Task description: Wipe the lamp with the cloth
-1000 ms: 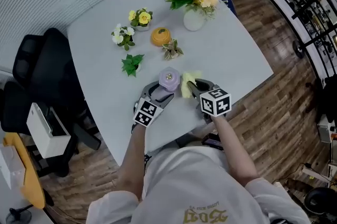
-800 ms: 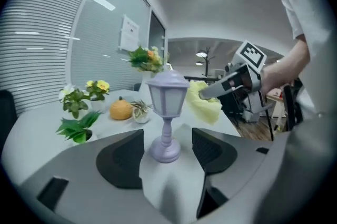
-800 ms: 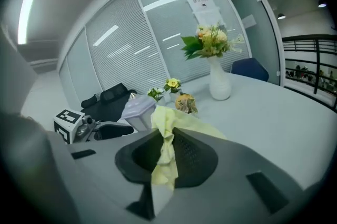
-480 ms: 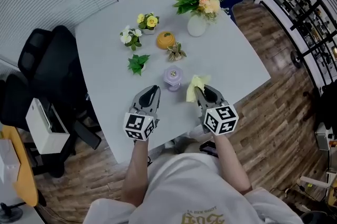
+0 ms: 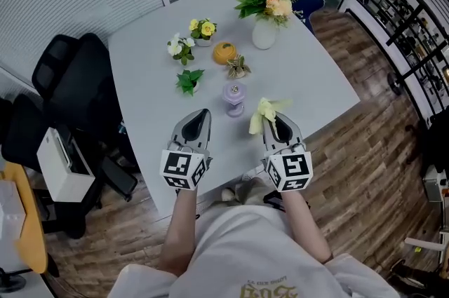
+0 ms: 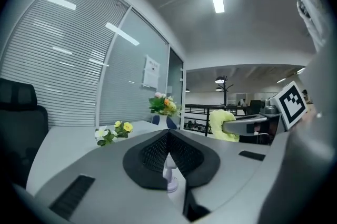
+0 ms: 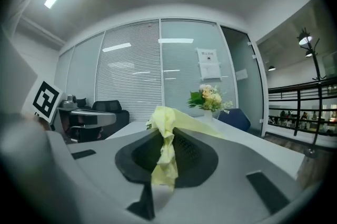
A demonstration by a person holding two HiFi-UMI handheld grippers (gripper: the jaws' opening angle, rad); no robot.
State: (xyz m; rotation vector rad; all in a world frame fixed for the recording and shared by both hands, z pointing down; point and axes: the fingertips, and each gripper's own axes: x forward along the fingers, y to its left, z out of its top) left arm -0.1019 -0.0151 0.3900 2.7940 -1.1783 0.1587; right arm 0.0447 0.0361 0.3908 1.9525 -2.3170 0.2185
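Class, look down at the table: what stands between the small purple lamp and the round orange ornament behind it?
A small plant with pale leaves stands between the lamp and the orange ornament. The head view shows this.

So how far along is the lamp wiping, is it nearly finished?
Seemingly near its end. A second ago the cloth was at the lamp; now the lamp stands untouched on the table, both grippers drawn back. In hand: the right gripper pinches the cloth; the left gripper has just closed on nothing. Left: perhaps setting the cloth down; how clean the lamp is cannot be judged.
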